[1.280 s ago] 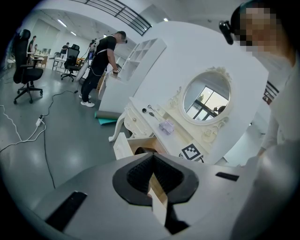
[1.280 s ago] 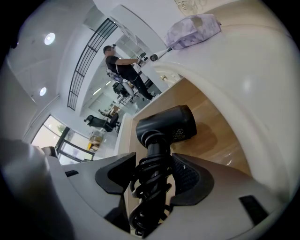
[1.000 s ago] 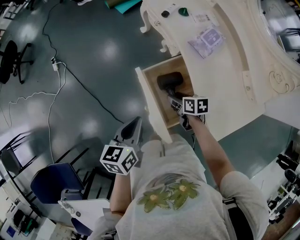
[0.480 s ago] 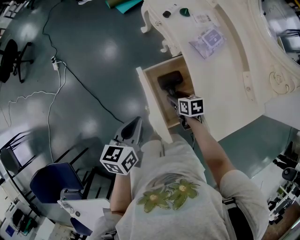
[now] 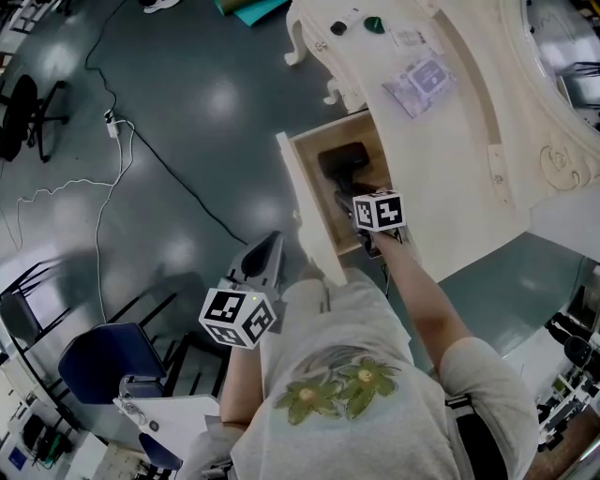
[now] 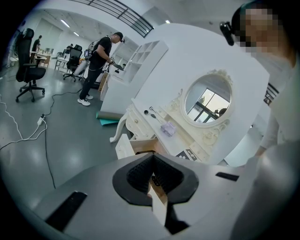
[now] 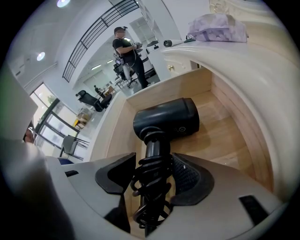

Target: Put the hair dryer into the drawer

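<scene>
Right claw (image 7: 152, 171) grips hair dryer (image 7: 166, 117) inside drawer (image 7: 225, 129) | left claw (image 6: 152, 161) fully closed

A big open-plan lab or office hall, not a home

From my feed, a cream vanity (image 5: 450, 159) with an oval mirror (image 6: 207, 104) stands alone on a glossy grey floor (image 5: 187, 112). Left of the vanity a cable (image 5: 173, 178) and a power strip (image 5: 111, 127) trail loose across the floor, and a black office chair (image 6: 26, 65) sits beyond them. Behind the vanity a person (image 6: 96, 65) stands at white shelves (image 6: 140, 56), with more chairs and desks further back. Strip lights and a railed gallery (image 6: 122, 11) run overhead.
</scene>
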`<action>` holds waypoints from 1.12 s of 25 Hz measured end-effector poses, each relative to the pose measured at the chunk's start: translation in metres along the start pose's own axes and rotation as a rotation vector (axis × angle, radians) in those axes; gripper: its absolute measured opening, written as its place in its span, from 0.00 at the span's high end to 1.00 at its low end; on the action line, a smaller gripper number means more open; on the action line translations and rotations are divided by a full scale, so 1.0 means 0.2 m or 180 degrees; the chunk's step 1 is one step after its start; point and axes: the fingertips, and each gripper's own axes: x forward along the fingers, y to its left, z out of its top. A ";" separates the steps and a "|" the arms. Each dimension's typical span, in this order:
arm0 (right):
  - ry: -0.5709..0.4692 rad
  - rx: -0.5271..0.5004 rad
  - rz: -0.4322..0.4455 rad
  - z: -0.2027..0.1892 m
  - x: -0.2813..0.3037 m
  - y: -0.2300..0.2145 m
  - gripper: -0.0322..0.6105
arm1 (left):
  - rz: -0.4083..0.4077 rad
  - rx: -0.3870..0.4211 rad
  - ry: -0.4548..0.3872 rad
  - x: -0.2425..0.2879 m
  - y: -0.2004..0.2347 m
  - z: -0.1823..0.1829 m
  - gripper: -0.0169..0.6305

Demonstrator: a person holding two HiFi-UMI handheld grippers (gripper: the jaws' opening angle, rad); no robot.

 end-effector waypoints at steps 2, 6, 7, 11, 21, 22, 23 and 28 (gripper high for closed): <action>0.0019 -0.0059 -0.0043 0.01 0.00 0.00 0.58 | 0.0003 0.0000 -0.0001 -0.01 0.00 0.00 0.96; 0.0055 -0.0118 -0.0051 -0.01 0.02 -0.01 0.58 | 0.0005 0.0002 -0.0014 0.00 0.00 0.00 0.96; 0.0055 -0.0130 -0.0057 -0.01 0.02 -0.01 0.58 | 0.0005 0.0002 -0.0019 -0.01 0.00 0.00 0.96; 0.0075 -0.0178 -0.0070 -0.01 0.04 -0.02 0.58 | 0.0018 -0.0004 -0.0030 -0.01 0.00 0.00 0.96; 0.0260 -0.0352 -0.0269 -0.02 0.05 -0.03 0.58 | 0.0040 0.0014 -0.0044 -0.03 0.00 -0.01 0.96; 0.0304 -0.0368 -0.0288 -0.02 0.05 -0.02 0.58 | 0.0036 0.0021 -0.0045 -0.03 0.00 -0.01 0.96; 0.0348 -0.0376 -0.0291 -0.02 0.05 -0.02 0.58 | 0.0029 0.0028 -0.0050 -0.03 -0.01 0.00 0.96; 0.0429 -0.0332 -0.0275 -0.03 0.02 0.00 0.58 | -0.0015 0.0096 -0.0095 -0.04 -0.04 0.03 0.96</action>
